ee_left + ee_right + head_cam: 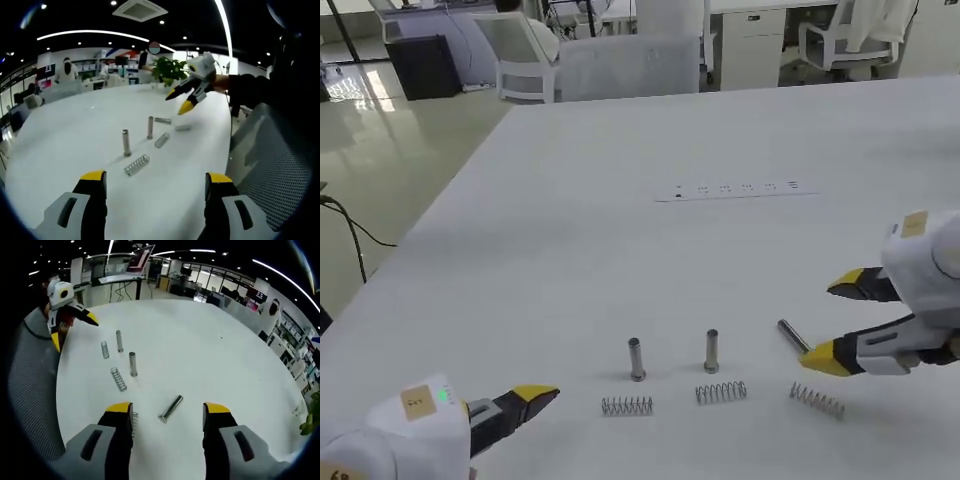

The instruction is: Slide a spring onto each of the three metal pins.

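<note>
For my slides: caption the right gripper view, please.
Open right gripper frames a lying pin; two pins stand beside springs.

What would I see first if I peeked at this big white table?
First you'd spot the yellow-tipped right gripper, its jaws open at a lying pin on the white table. Beside that, two upright pins stand like tiny posts. Three springs lie in a row in front of them.
</note>
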A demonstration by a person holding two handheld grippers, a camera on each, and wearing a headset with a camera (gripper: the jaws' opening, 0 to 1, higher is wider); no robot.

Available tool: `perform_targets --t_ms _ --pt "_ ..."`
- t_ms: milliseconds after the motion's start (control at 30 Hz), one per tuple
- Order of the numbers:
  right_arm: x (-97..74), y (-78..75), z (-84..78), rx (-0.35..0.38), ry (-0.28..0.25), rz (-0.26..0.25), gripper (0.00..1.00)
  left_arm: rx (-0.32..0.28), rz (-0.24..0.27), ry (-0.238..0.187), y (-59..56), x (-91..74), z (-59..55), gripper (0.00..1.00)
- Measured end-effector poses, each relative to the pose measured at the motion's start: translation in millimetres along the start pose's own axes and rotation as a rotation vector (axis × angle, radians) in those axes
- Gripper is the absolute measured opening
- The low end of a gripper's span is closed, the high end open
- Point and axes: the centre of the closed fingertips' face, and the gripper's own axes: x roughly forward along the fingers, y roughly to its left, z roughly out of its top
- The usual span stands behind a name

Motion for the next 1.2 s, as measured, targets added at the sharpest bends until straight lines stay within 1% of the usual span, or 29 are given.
perform_targets --t_ms 200,367,467,733,800,1000,1200 --pt "10.5 -4.4 0.9 0.019 0.028 -0.004 0.51 0.001 0.0 0.0 0.1 -0.3 0.2 0.77" --pt "18.0 -6.0 -4.0 0.049 0.062 -0.003 0.45 0.001 -0.001 0.003 -0.2 -0.1 -0.1 0.77" --pt "22.3 -8.9 -6.9 0.064 0.079 -0.011 0.42 0.001 -0.003 0.004 -0.4 0.1 -0.4 0.77" --pt "35.2 -11.5 -10.8 0.097 0.107 -0.002 0.37 -0.001 -0.003 0.005 0.3 0.2 -1.1 0.76" --pt "38.8 -14.3 -12.6 0.106 0.113 -0.009 0.36 -0.002 -0.002 0.006 0.6 0.1 -1.4 0.76" --pt "45.7 -16.3 -17.3 0.168 0.128 -0.004 0.29 -0.002 -0.002 0.009 0.6 -0.2 -1.9 0.76" --pt "52.2 -16.9 -19.6 0.204 0.148 -0.01 0.25 0.0 -0.002 0.014 0.5 -0.3 -2.7 0.76"
